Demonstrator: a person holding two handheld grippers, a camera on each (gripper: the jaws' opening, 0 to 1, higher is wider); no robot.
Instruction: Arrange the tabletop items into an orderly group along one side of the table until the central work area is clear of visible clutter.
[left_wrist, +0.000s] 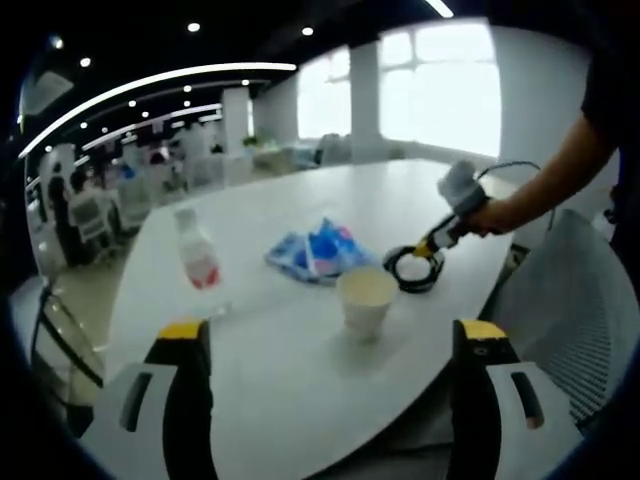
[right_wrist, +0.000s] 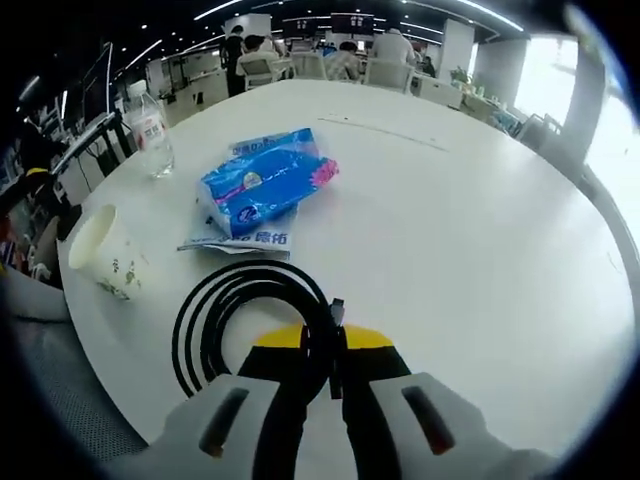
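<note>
Four things sit bunched on the white table in the left gripper view: a paper cup nearest, a blue tissue pack behind it, a clear water bottle off to the left, and a coiled black cable right of the cup. The left claw hangs wide apart, holding nothing, with the cup framed between its tips. The right claw, held by a person's hand, meets the cable.

Over to the right gripper view: the right claw is pinched narrow on one strand of the cable, the loops fanning out to the left. The cup stands just beyond them, the tissue pack further up on a flat packet, the bottle near the far edge.

Risk here, I'd say: a one-strand grip may let the coil unravel and trail, sweeping the light cup over. Near the table's edge, a loose loop could also slide off.
</note>
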